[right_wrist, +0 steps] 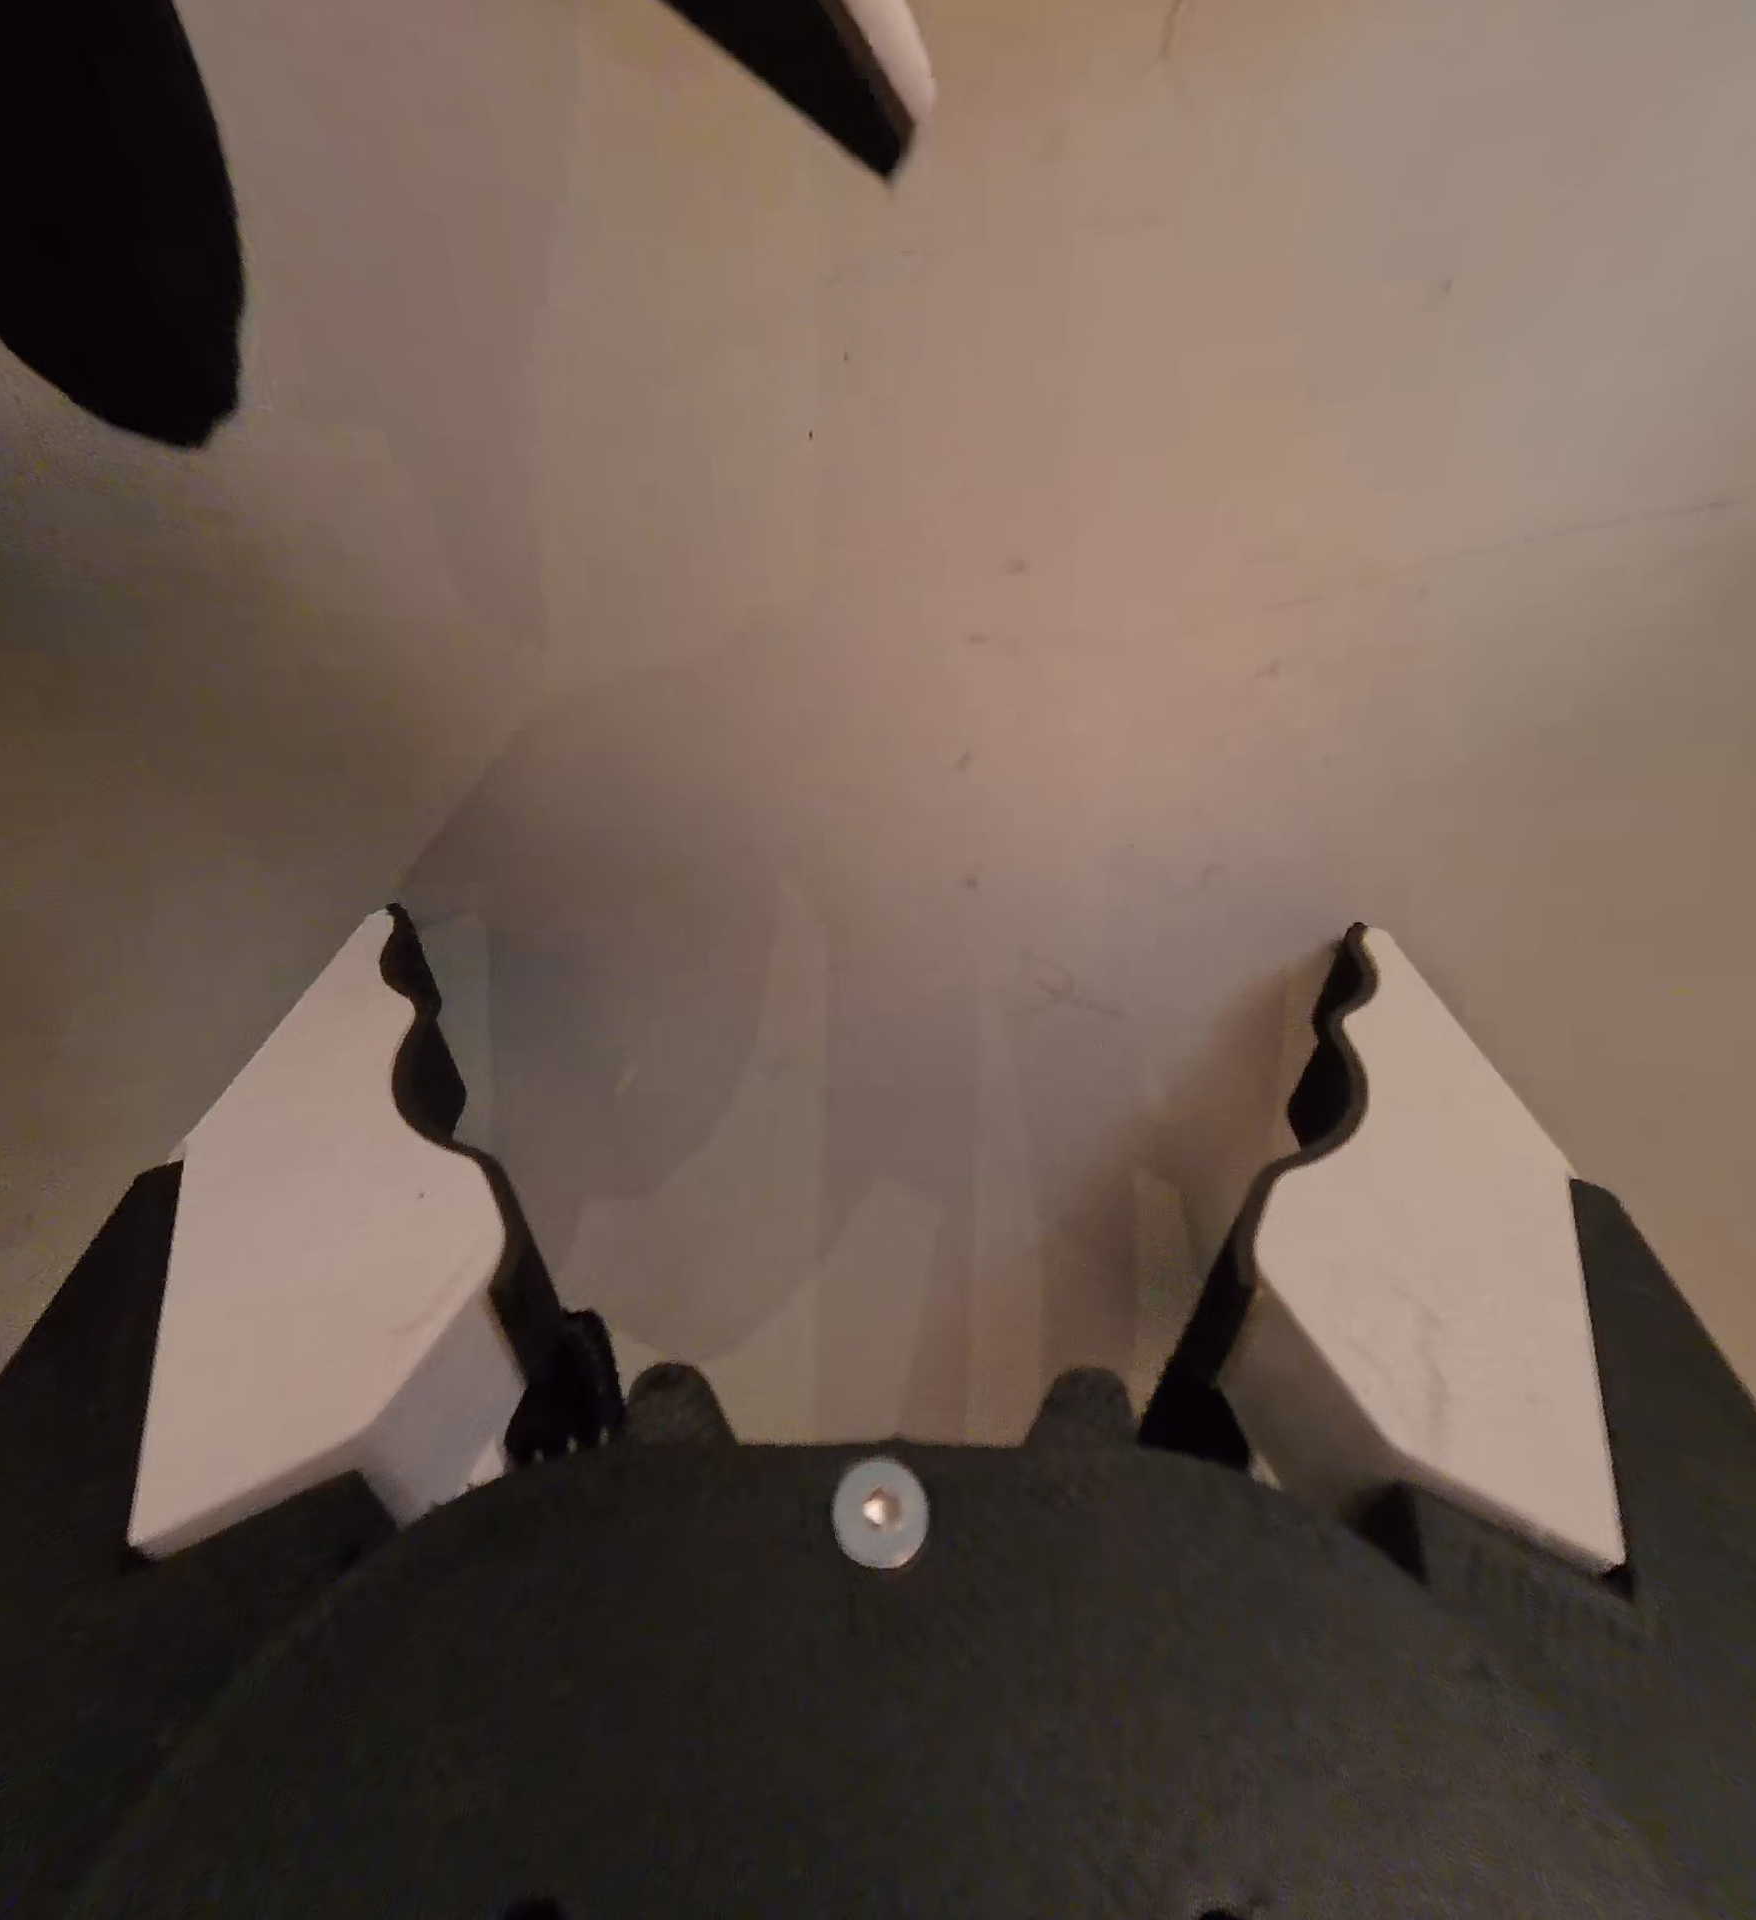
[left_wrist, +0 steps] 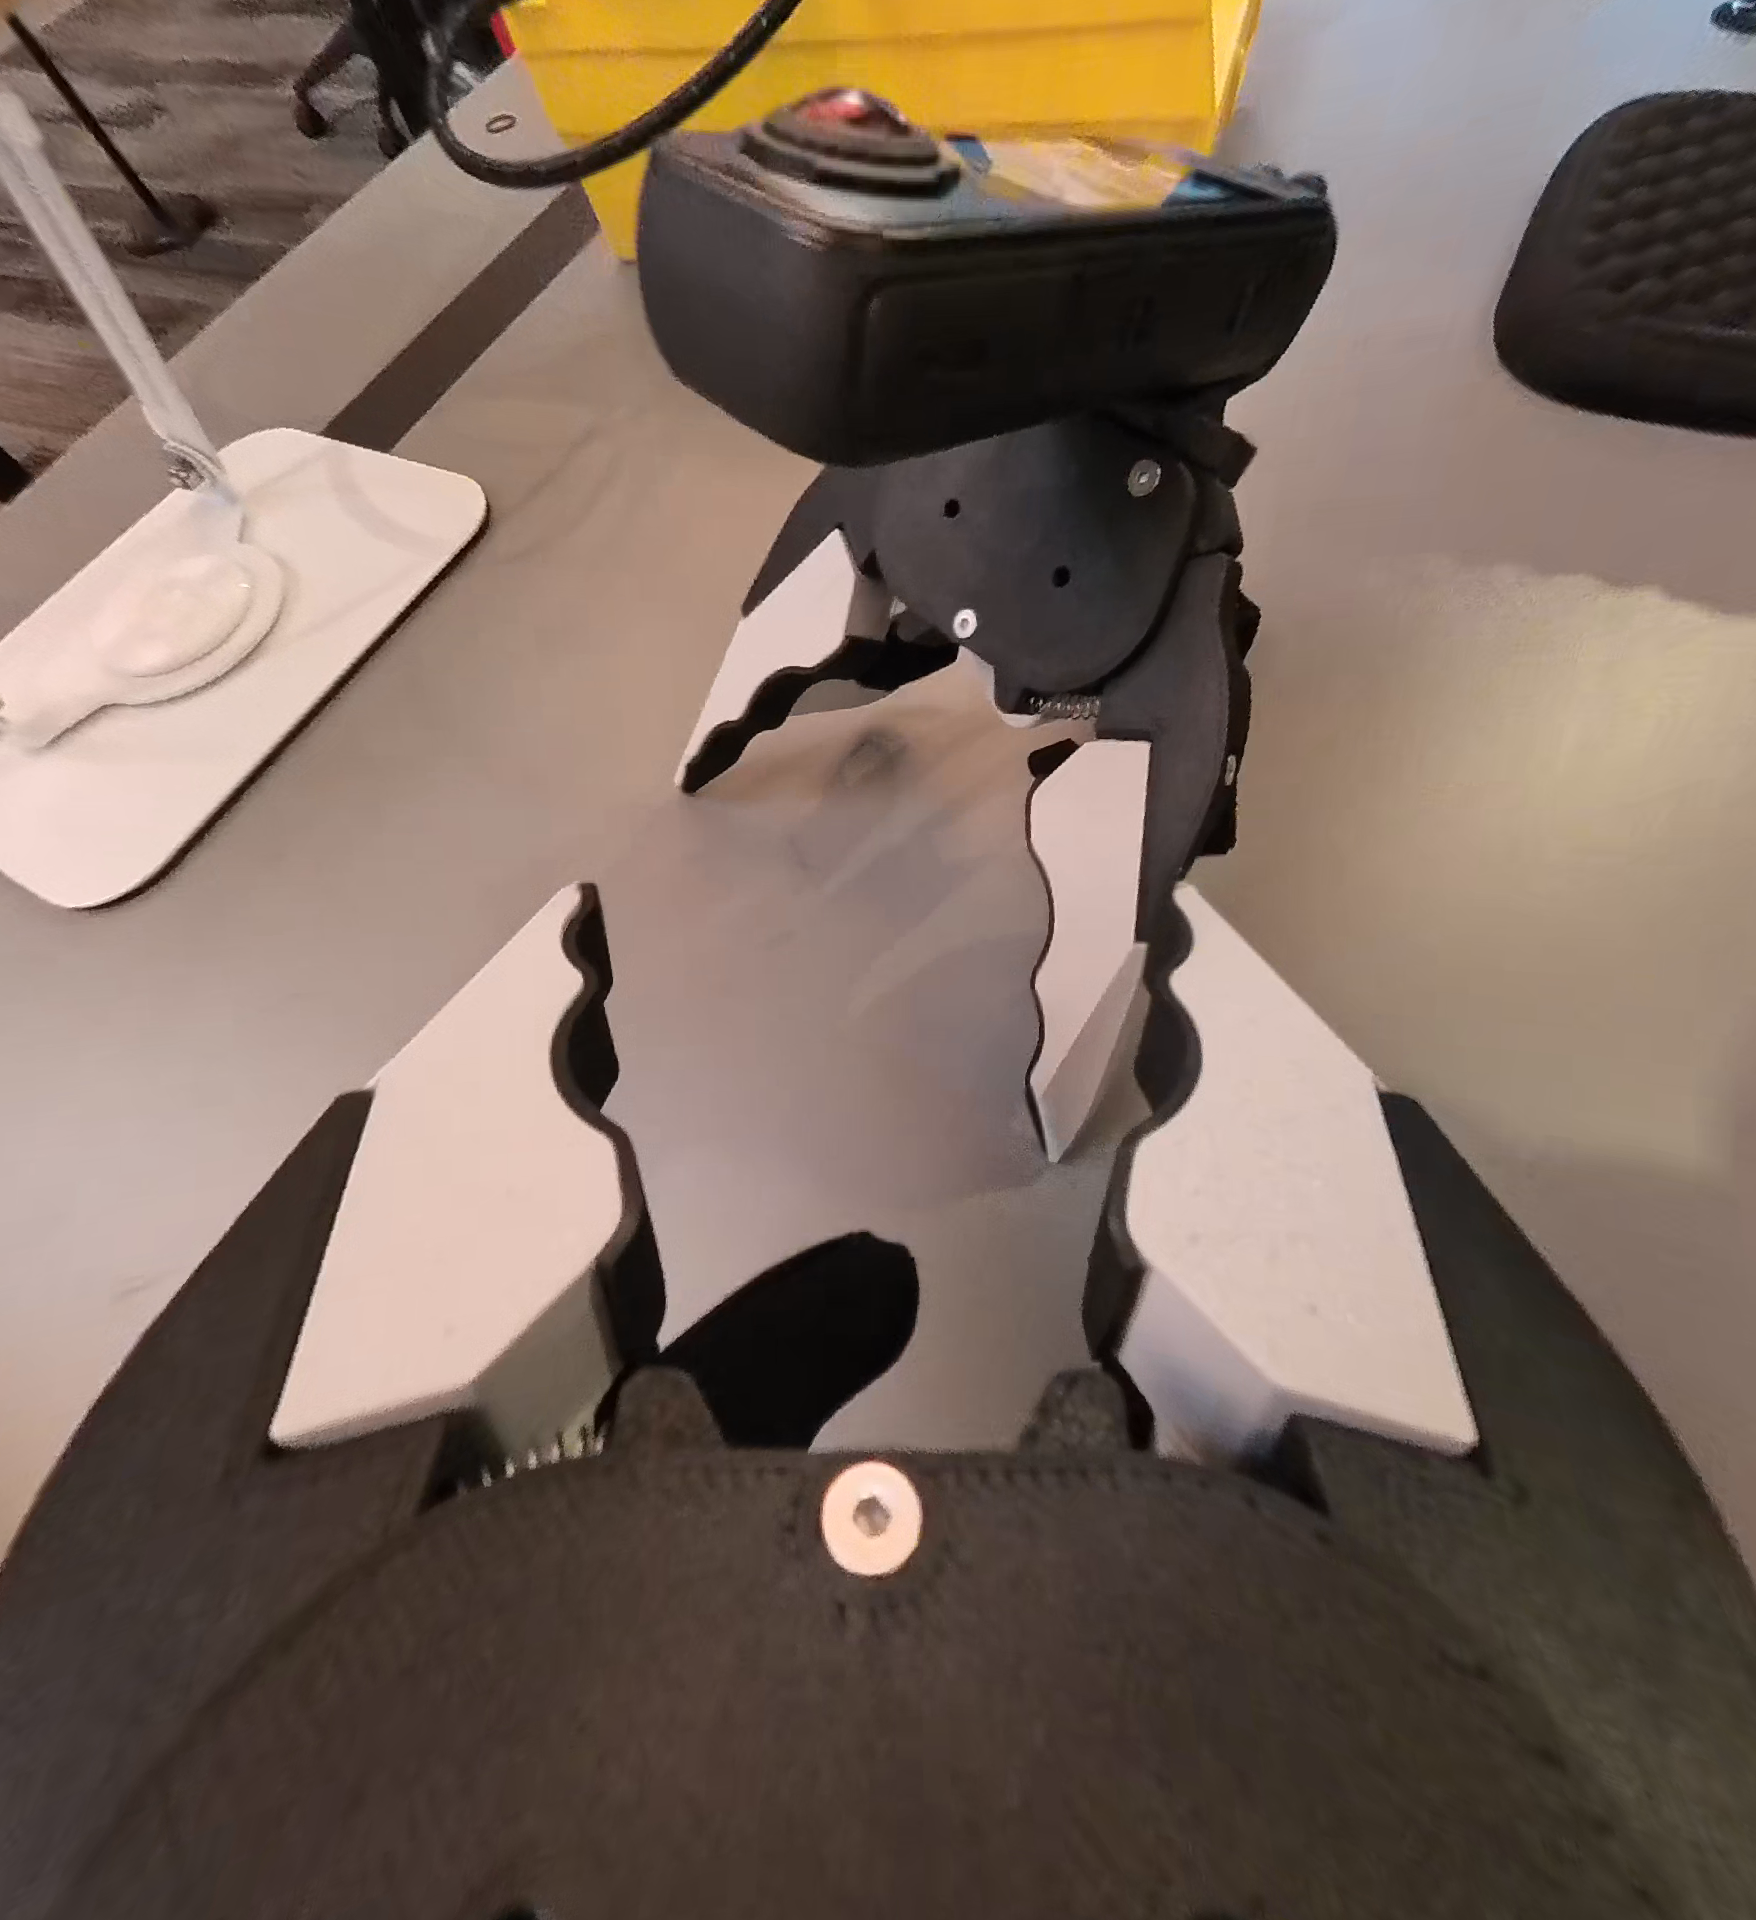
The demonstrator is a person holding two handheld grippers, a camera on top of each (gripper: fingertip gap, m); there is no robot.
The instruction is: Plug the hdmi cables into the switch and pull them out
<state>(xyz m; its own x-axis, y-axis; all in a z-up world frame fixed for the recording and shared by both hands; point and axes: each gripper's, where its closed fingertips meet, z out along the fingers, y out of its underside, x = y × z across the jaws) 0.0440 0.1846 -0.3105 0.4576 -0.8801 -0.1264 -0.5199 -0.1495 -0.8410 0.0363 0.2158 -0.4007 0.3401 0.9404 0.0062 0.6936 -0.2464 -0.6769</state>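
Note:
No HDMI cable or switch shows in either view. My left gripper [left_wrist: 879, 904] is open and empty, low over the grey table [left_wrist: 334, 1039]. Right in front of it my right gripper [left_wrist: 869, 966] points its fingers down at the table, jaws wide apart, with a black camera [left_wrist: 978, 301] on top. In the right wrist view my right gripper [right_wrist: 876, 923] is open and empty, looking straight down at the bare tabletop [right_wrist: 957, 571]. One finger [right_wrist: 853, 83] of the left gripper shows at the top edge there.
A white stand base [left_wrist: 199, 644] with a clear pole sits at the left. A yellow box [left_wrist: 874, 62] stands at the back, a black textured pad [left_wrist: 1684, 260] at the far right. A black cable [left_wrist: 593, 156] loops behind the camera. The table edge runs along the far left. Some 9 cm of space lies between my two pairs of fingers.

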